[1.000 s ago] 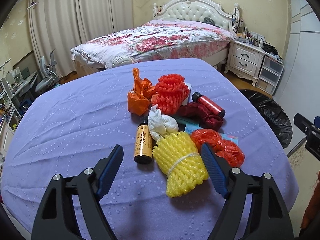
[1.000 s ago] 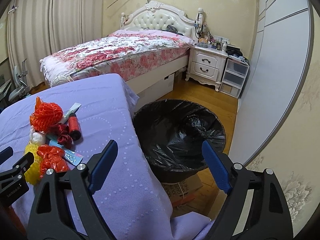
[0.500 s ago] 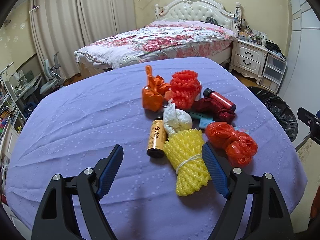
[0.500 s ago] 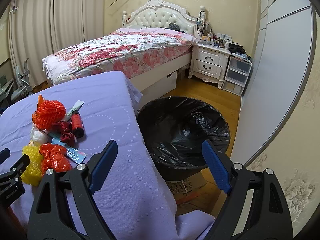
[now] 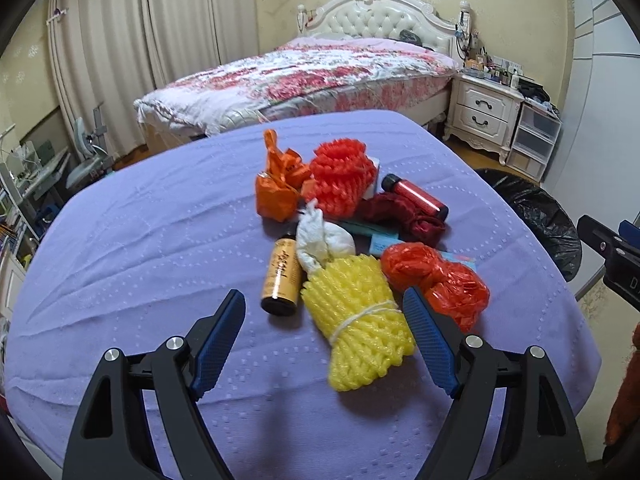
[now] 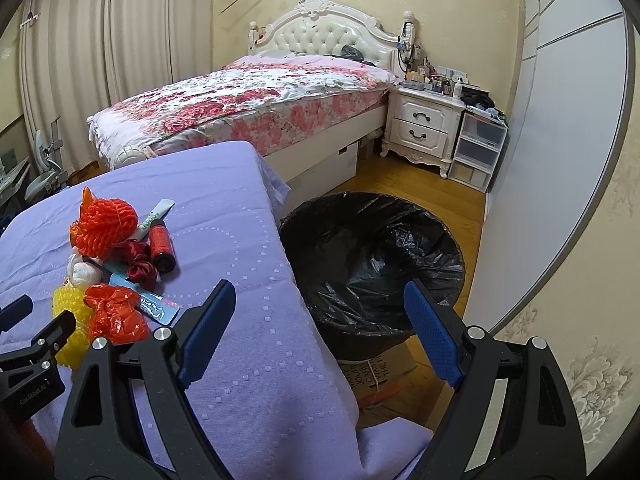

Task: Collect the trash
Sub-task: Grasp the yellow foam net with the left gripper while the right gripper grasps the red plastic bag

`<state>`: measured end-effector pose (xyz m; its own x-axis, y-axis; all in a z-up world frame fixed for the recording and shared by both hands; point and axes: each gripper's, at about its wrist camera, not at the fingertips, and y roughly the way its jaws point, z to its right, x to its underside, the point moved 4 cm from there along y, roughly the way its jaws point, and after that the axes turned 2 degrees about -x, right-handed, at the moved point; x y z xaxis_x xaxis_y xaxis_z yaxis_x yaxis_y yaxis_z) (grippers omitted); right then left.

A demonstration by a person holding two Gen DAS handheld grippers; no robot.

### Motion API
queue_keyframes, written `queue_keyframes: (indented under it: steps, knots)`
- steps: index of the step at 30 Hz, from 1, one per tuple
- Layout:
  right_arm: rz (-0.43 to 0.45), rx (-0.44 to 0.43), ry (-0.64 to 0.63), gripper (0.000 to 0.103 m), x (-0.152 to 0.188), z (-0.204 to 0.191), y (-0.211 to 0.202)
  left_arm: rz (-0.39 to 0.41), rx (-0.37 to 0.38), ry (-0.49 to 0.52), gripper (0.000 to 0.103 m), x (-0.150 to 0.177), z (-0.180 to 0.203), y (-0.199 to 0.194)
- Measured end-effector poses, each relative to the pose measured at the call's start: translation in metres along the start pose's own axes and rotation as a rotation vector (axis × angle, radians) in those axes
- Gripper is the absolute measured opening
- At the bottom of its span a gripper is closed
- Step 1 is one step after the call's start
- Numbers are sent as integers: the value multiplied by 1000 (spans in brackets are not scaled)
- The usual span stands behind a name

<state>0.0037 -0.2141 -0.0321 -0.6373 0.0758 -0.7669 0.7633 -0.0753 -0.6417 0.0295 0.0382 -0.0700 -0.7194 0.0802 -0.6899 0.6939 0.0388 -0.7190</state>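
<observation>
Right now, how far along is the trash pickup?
Nothing looks done: the black-lined bin shows no trash inside, though its bottom is dark. Nothing is in hand: the left tongs and right tongs are open. Still on the purple tablecloth: yellow foam net, amber bottle, the whole pile.

bottles (image 5: 281,276): 2 | foam nets (image 5: 358,318): 2 | plastic bags (image 5: 436,280): 2 | bin (image 6: 372,264): 1

tablecloth (image 5: 140,240) – lilac, dotted | foam net (image 5: 360,320) – yellow | bin liner (image 6: 372,256) – black
</observation>
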Motion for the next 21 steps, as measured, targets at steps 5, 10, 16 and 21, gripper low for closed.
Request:
queue_keyframes:
  steps: [5,10,16,21]
  knots:
    - [-12,-7,0,84,2,1,3,-10,17,6,78,4,4,3]
    - [-14,-10,-2,84,3,2,7,-20,91,1,60,9,7,4]
    - [-13,-10,-4,84,3,2,7,-18,127,19,49,12,13,3]
    - [-7,-17,-9,84,3,-5,5,7,128,7,45,8,6,-9]
